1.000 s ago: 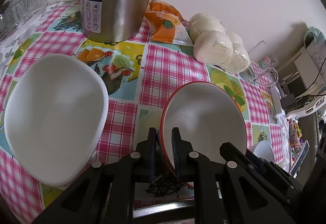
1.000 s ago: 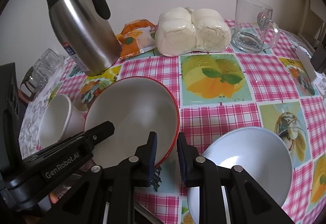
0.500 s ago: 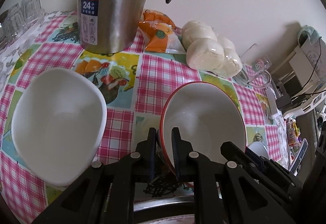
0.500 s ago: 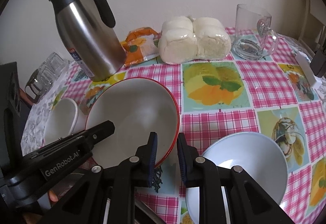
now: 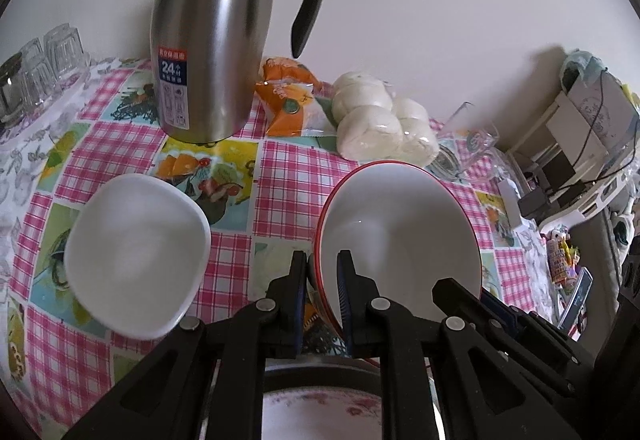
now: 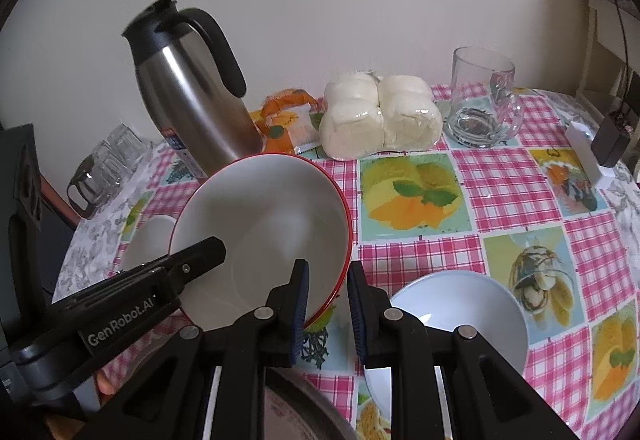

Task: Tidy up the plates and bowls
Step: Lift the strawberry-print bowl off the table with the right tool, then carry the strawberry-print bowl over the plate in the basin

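My left gripper (image 5: 322, 292) is shut on the near rim of a red-rimmed white bowl (image 5: 396, 232) and holds it tilted above the checked tablecloth. The same bowl (image 6: 260, 236) shows in the right wrist view, with the left gripper's arm across it. My right gripper (image 6: 328, 304) is open a little, its left finger beside the bowl's right rim, holding nothing. A white squarish bowl (image 5: 136, 260) sits to the left. A pale blue bowl (image 6: 460, 316) sits at the right. A flowered plate with a metal rim (image 5: 320, 416) lies below the grippers.
A steel thermos jug (image 5: 208, 52) stands at the back. An orange snack packet (image 5: 292, 104), a bag of white buns (image 6: 380, 116) and a glass mug (image 6: 484, 100) line the wall side. Small glasses (image 5: 44, 64) stand at the far left.
The left gripper has lifted and drawn back with the red-rimmed bowl, tilting it more. The table and thermos now look farther away in both views.
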Motion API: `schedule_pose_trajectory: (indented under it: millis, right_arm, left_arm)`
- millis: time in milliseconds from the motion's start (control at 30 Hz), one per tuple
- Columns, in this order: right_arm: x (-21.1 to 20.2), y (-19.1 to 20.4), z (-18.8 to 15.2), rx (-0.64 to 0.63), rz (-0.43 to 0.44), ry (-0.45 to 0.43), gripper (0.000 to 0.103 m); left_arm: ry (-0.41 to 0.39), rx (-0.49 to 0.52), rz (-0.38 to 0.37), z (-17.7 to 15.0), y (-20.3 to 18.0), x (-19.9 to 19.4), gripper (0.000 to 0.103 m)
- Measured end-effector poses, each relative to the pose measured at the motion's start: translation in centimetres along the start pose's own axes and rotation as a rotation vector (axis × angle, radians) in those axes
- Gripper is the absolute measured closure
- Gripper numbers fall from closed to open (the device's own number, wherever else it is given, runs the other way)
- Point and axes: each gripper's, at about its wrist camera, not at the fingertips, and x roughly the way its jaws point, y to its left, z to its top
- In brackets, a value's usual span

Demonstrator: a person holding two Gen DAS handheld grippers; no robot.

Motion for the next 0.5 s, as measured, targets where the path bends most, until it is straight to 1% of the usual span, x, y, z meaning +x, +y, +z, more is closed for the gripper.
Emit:
schedule_pose_trajectory:
  millis: [233, 500]
  right_arm:
    - [-2.9, 0.4, -0.4, 0.004, -0.001, -0.020, 0.082]
    - [-5.6, 1.8, -1.4, -0.020, 0.006, -0.038, 0.082]
  left_arm:
    - [-0.022, 0.028, 0.005, -0.7, -1.1, -2.8, 0.088]
    - [-0.022, 0.038, 0.003, -1.9, -0.7, -5.1, 0.088]
